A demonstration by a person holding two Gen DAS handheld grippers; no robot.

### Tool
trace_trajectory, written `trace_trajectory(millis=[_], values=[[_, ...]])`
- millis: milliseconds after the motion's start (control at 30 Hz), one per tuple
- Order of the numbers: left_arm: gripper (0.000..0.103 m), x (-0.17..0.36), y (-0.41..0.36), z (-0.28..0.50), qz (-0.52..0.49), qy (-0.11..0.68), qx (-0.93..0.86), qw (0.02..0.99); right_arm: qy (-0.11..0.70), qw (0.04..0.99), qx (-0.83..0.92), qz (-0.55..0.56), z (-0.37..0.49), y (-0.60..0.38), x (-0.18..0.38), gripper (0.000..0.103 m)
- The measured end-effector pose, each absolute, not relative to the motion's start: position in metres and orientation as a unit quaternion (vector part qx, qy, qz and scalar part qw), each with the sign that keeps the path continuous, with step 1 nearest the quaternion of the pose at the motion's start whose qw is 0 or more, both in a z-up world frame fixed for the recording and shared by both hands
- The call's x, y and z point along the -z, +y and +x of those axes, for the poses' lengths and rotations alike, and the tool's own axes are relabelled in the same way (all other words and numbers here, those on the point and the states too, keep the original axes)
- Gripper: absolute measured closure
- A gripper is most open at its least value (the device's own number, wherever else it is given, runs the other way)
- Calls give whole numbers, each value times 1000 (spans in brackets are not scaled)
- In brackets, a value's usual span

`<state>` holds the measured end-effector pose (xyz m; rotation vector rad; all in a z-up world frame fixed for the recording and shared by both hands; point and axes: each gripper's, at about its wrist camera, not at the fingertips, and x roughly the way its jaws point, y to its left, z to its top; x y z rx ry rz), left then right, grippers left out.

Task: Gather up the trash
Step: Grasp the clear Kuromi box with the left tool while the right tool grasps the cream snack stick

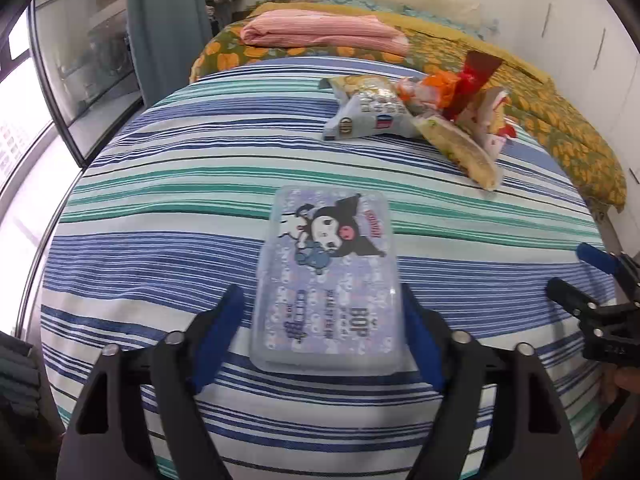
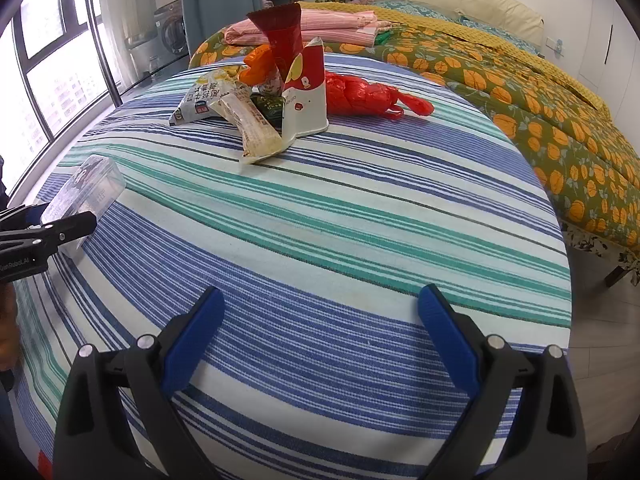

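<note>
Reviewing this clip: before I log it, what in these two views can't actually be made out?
- Left claw on the clear box: left wrist view doesn't show whether the pads touch its sides; in the right wrist view the box sits at the frame edge, partly behind a finger.
- Red bag: shows only in the right wrist view; the pile of wrappers blocks it in the left.
- Wrapper print: too small to read.
- Box contents: hidden by its printed lid.
</note>
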<state>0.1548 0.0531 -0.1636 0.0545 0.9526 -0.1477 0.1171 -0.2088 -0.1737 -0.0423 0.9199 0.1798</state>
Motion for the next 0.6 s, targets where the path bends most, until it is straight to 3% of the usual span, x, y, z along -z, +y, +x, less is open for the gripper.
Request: trace_trajectory(millis=[233, 367, 600], values=[[8, 167, 55, 156, 39, 462, 51, 885, 443, 890, -110, -3, 120, -214, 172, 8], [5, 168, 56, 158, 35, 464, 46, 884, 442, 887, -134, 1, 140, -205, 161, 9], [5, 168, 56, 161, 34, 464, 43, 884, 444, 879, -164, -49, 194, -154, 148, 25]])
